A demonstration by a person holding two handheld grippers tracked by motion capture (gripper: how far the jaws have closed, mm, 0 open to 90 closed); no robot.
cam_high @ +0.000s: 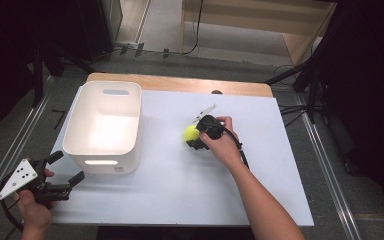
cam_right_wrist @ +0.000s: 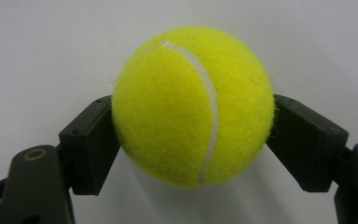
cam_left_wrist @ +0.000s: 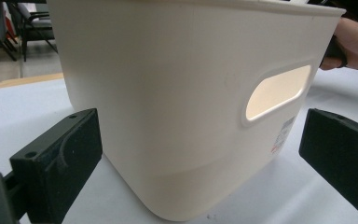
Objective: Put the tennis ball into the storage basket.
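A yellow tennis ball (cam_high: pixel 190 133) lies on the white table top (cam_high: pixel 180 190) right of centre. My right gripper (cam_high: pixel 196 136) is at it from the right, held by a hand. In the right gripper view the ball (cam_right_wrist: pixel 168 107) sits between both black pads (cam_right_wrist: pixel 91 149), which press its sides: the right gripper (cam_right_wrist: pixel 193 140) is shut on it. A white plastic bin (cam_high: pixel 102 125) with handle slots stands at the left. My left gripper (cam_high: pixel 70 166) is open near the bin's front left corner. In the left gripper view the bin wall (cam_left_wrist: pixel 168 93) stands just beyond the wide-apart jaws of the left gripper (cam_left_wrist: pixel 200 140).
A strip of wooden table (cam_high: pixel 180 84) shows beyond the white top's far edge. Dark stands and cables (cam_high: pixel 305 95) surround the table on the grey floor. The other hand (cam_left_wrist: pixel 354 42) appears past the bin's right side in the left gripper view.
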